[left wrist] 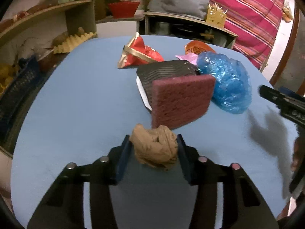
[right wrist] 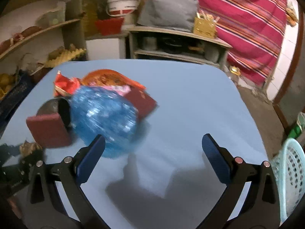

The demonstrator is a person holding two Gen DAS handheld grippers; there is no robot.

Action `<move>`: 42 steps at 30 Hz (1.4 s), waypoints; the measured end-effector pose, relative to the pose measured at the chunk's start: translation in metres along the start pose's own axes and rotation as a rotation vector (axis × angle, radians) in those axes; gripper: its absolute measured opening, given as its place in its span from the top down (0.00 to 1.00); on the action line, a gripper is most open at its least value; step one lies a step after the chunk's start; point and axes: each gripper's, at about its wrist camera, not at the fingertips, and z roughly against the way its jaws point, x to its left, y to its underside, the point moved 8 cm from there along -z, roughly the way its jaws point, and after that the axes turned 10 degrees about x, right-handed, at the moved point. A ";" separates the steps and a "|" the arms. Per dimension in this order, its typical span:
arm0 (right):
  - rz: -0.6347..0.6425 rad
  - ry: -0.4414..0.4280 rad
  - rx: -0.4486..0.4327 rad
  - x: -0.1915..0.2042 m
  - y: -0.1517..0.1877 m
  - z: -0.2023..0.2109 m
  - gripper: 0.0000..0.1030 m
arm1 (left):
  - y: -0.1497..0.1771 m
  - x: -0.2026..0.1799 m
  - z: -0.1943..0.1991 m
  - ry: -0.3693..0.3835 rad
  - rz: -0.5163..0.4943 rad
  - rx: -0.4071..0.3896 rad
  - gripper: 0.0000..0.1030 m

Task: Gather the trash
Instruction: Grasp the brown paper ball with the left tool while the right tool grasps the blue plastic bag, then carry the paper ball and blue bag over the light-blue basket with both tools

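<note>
On the left side, in the left wrist view, the left gripper (left wrist: pixel 154 148) has its two blue fingers (left wrist: pixel 124 158) pressed on a crumpled brown bag (left wrist: pixel 155 148), one finger on each side of it. The bag sits at the near part of the blue surface (left wrist: pixel 76 105).

Just beyond the bag lies a dark red sponge (left wrist: pixel 181 101), tilted, leaning on a black ribbed tray (left wrist: pixel 164 72). Farther away on the surface is a red snack wrapper (left wrist: pixel 141 54). To the right of the sponge is a crumpled blue plastic bag (left wrist: pixel 226 84), touching it, and behind that a small pink piece (left wrist: pixel 187 57) and an orange wrapper (left wrist: pixel 198 46).

In the right wrist view, the right gripper (right wrist: pixel 153 143) has its fingers (right wrist: pixel 215 156) wide apart, with only bare surface between them. The left fingertip is just beside the blue plastic bag, which is blurred here; I cannot tell if it touches. At the far right edge, beside the surface, stands a light blue basket (right wrist: pixel 291 173) with holes in its wall.
</note>
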 end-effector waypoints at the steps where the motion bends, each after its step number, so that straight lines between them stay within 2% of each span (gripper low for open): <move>1: 0.010 -0.014 0.005 0.008 -0.003 -0.004 0.04 | 0.000 0.000 0.001 0.000 -0.004 -0.003 0.54; 8: 0.051 -0.045 0.032 0.050 -0.019 -0.033 0.06 | 0.000 0.003 0.010 0.006 0.010 -0.003 0.55; 10: 0.048 -0.078 0.059 0.058 -0.018 -0.042 0.20 | -0.002 0.004 0.015 0.008 0.012 -0.013 0.55; 12: 0.048 -0.113 0.089 0.064 -0.015 -0.051 0.47 | -0.002 0.005 0.019 0.005 0.012 -0.023 0.55; 13: 0.049 -0.128 0.089 0.066 -0.013 -0.051 0.51 | -0.002 0.005 0.020 0.002 0.011 -0.026 0.55; 15: 0.053 -0.166 0.082 0.065 -0.012 -0.046 0.65 | -0.003 0.006 0.021 0.002 0.009 -0.026 0.55; 17: 0.045 -0.176 0.055 0.058 -0.013 -0.034 0.69 | -0.005 0.006 0.023 -0.004 0.013 -0.030 0.55; 21: -0.004 -0.222 -0.013 0.032 -0.015 0.006 0.70 | -0.010 0.001 0.031 -0.002 0.007 -0.055 0.55; 26: -0.067 -0.223 -0.024 -0.010 -0.005 0.026 0.70 | -0.012 -0.015 0.046 0.001 -0.020 -0.097 0.55; 35: -0.155 -0.130 -0.006 -0.091 0.029 0.044 0.70 | -0.015 -0.042 0.045 -0.010 -0.024 -0.111 0.55; 42: -0.261 -0.057 -0.031 -0.172 0.052 0.071 0.70 | -0.017 -0.089 0.048 -0.016 -0.071 -0.135 0.55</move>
